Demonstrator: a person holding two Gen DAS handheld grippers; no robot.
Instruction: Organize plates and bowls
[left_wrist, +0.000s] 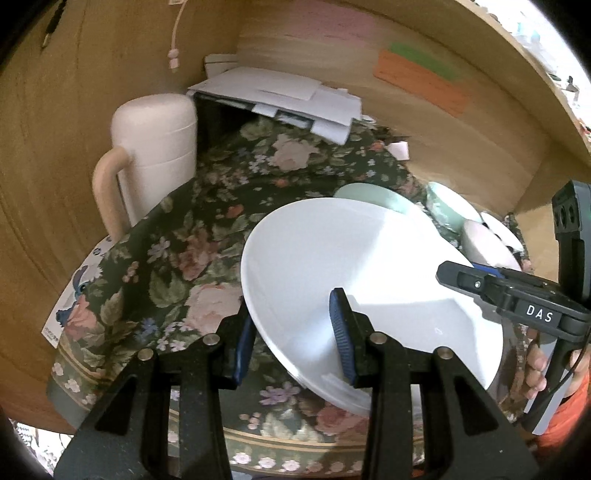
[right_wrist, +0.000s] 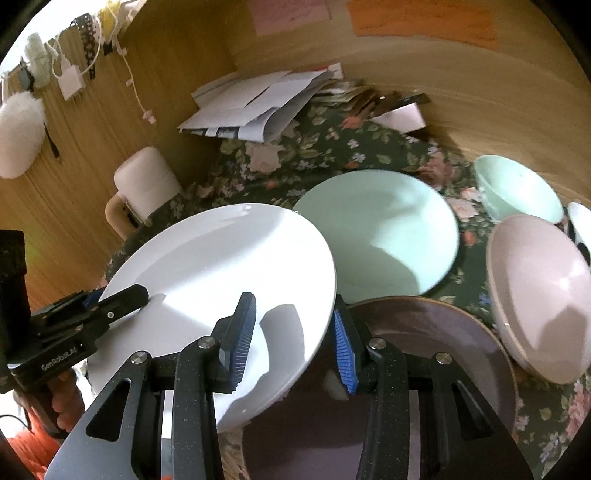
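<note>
Your left gripper (left_wrist: 293, 339) is clamped on the near-left rim of the white plate (left_wrist: 354, 266), one blue pad under the rim and the other on its upper face. Your right gripper (right_wrist: 293, 339) is closed on the opposite edge of the same plate (right_wrist: 229, 266), again with one pad on top and one beneath the rim. Between the two grips the plate is tilted and held clear of the floral tablecloth (left_wrist: 184, 236). Both grippers point steeply down toward the table, and each shows in the other's camera, your fingers (left_wrist: 535, 365) wrapped round the right handle. Beneath your right gripper lies a dark brown plate (right_wrist: 424, 332), partly covered by the white one. Just beyond sits a pale green plate (right_wrist: 384, 229), with a pink bowl (right_wrist: 543, 295) tipped on its side to the right and a green bowl (right_wrist: 517, 192) behind that. A white lidded jug (left_wrist: 155, 155) stands at the far left, near a stack of papers (left_wrist: 280, 96).
</note>
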